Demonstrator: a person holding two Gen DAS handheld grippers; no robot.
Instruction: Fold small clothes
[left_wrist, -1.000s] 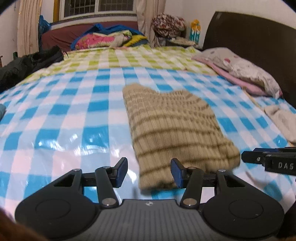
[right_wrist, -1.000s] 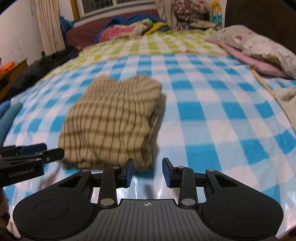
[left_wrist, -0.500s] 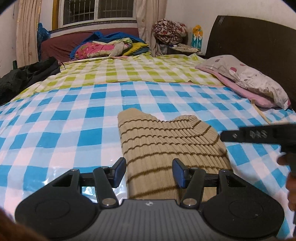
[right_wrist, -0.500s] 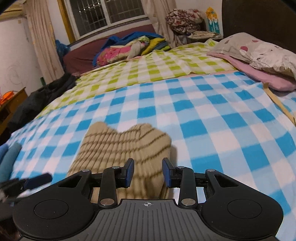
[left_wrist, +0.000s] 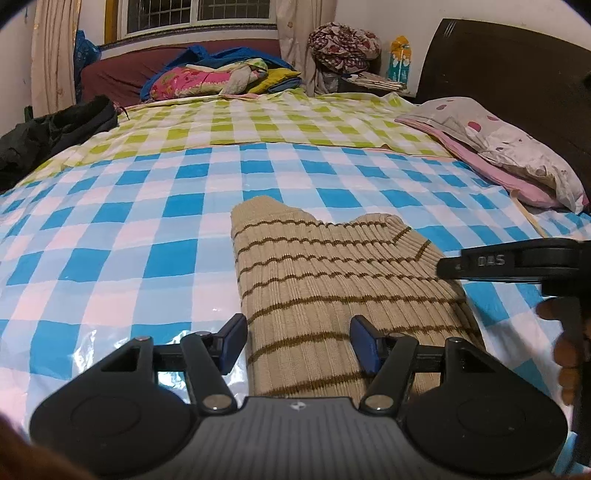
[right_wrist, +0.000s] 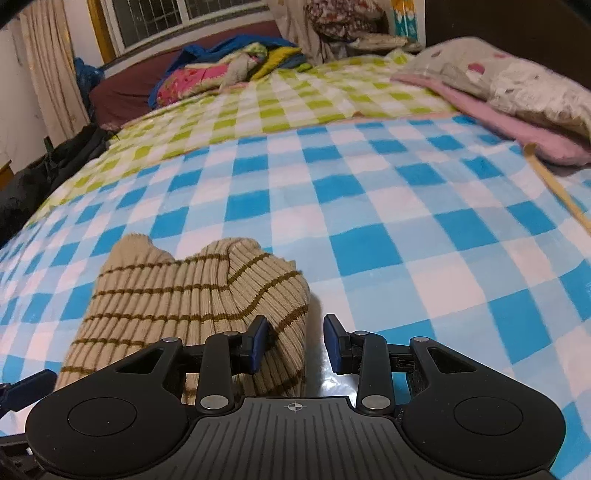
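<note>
Both grippers have dropped low & closed in on the folded beige ribbed knit garment with brown stripes (left_wrist: 332, 288) since 1 s ago

Left gripper (left_wrist: 298, 343): jaws apart, straddling garment's near-left edge. Right gripper (right_wrist: 294, 345): jaws apart at its right fold, left pad (right_wrist: 256, 343) maybe touching fabric, hard to tell. Garment lies flat on the blue-white checked plastic bed sheet (left_wrist: 122, 258)
</note>
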